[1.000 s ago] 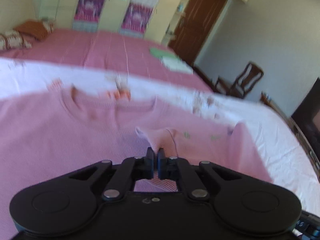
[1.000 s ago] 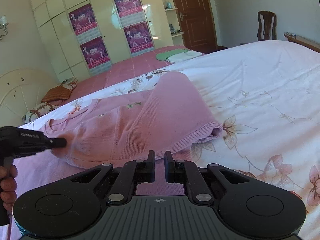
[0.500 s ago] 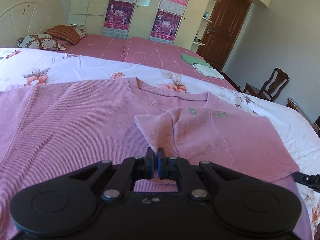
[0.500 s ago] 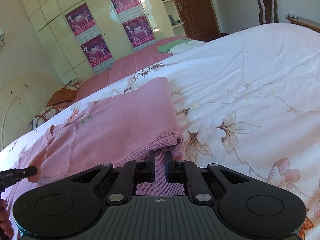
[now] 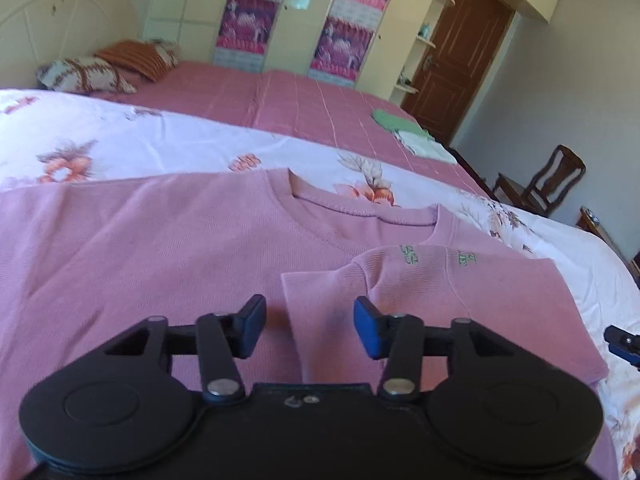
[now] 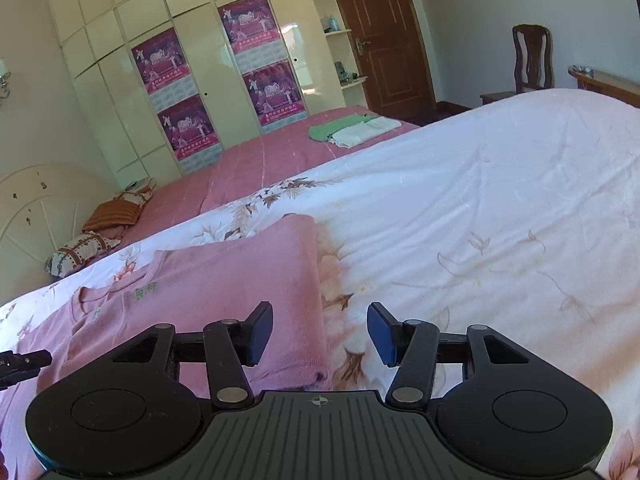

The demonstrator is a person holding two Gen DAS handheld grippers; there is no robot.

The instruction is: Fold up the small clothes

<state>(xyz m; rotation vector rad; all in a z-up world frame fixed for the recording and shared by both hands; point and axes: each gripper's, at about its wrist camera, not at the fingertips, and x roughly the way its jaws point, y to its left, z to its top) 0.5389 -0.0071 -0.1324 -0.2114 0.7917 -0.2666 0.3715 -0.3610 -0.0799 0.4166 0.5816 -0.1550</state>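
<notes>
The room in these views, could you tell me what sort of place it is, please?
Most likely a home bedroom: a large bed with floral bedding, pillows by a headboard, and a tall built-in wardrobe along the wall.

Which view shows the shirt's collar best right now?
The left wrist view: the shirt lies flat facing the camera, and its collar shows as a full curve above the folded-over side. The right wrist view sees the shirt edge-on; only a small part of the collar shows at far left.
</notes>
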